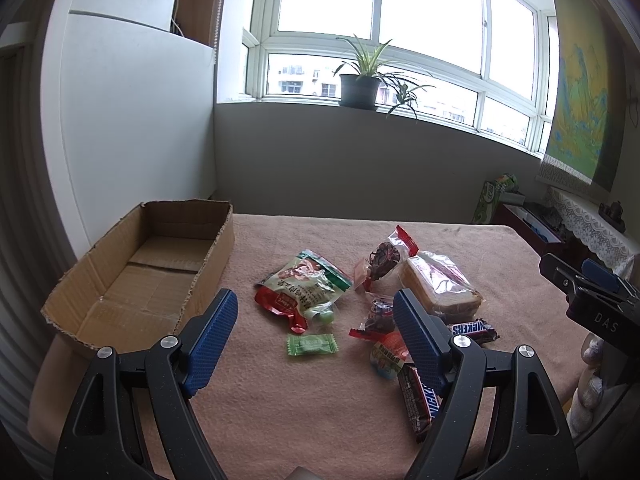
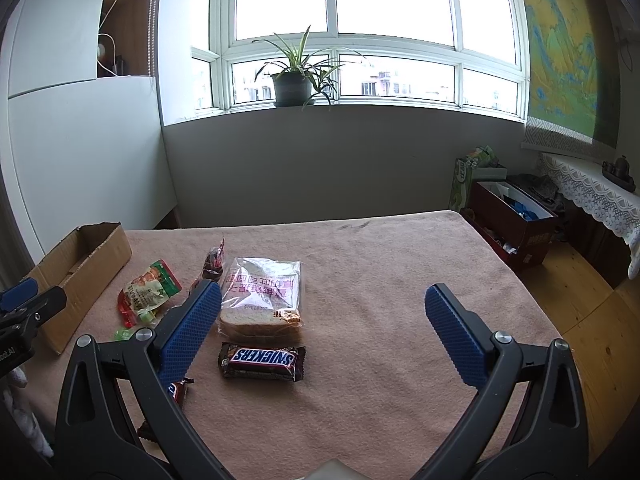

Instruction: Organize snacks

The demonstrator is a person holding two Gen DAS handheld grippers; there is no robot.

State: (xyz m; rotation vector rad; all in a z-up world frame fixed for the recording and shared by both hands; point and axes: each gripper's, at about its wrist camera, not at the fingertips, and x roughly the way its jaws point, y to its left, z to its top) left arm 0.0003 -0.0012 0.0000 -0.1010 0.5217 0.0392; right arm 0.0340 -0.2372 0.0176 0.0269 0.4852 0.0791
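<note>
An open cardboard box (image 1: pixel 132 276) stands empty at the table's left; it also shows in the right wrist view (image 2: pixel 80 268). Snacks lie in a loose pile: a green-red pouch (image 1: pixel 308 288), a small green candy (image 1: pixel 312 345), bagged bread (image 1: pixel 440 284), dark wrapped sweets (image 1: pixel 382 260), two Snickers bars (image 1: pixel 474 330) (image 1: pixel 418 400). My left gripper (image 1: pixel 316 312) is open above the green candy and pouch. My right gripper (image 2: pixel 324 308) is open above the table, with the bread (image 2: pixel 262 296) and a Snickers bar (image 2: pixel 262 361) between its fingers' line.
A pink towel covers the table (image 2: pixel 380 264). The right gripper body (image 1: pixel 592 296) shows at the right edge of the left wrist view. A potted plant (image 1: pixel 360 84) stands on the windowsill. Boxes (image 2: pixel 516 220) stand on the floor right of the table.
</note>
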